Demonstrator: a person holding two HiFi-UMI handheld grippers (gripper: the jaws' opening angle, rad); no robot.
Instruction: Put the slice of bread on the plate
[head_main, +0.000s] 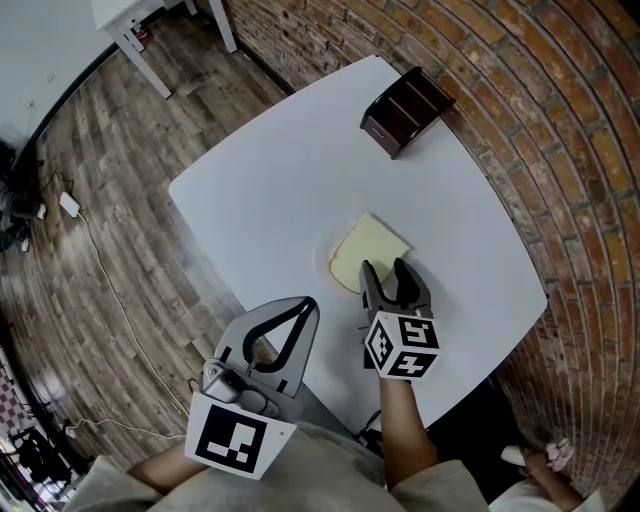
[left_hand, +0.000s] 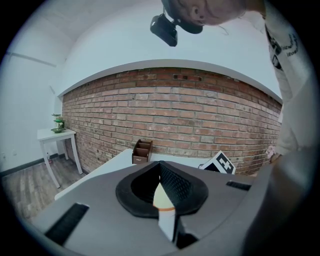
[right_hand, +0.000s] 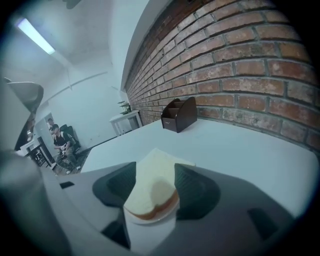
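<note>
Grey left tool (head_main: 310, 303) sits closed; right tool (head_main: 385, 270) gapes at soft squarish bread (head_main: 372, 250) on round plate (head_main: 337, 279).

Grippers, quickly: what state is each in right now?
Left gripper: closed, empty.
Right gripper: open, around the bread slice on the plate.

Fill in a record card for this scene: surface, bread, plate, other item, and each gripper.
Surface: white table
Bread: slice of bread lying on the plate
Other item: brown wooden box near the brick wall
Right gripper: jaws apart at the bread's near edge
Left gripper: jaws together, held back near the person's body
</note>
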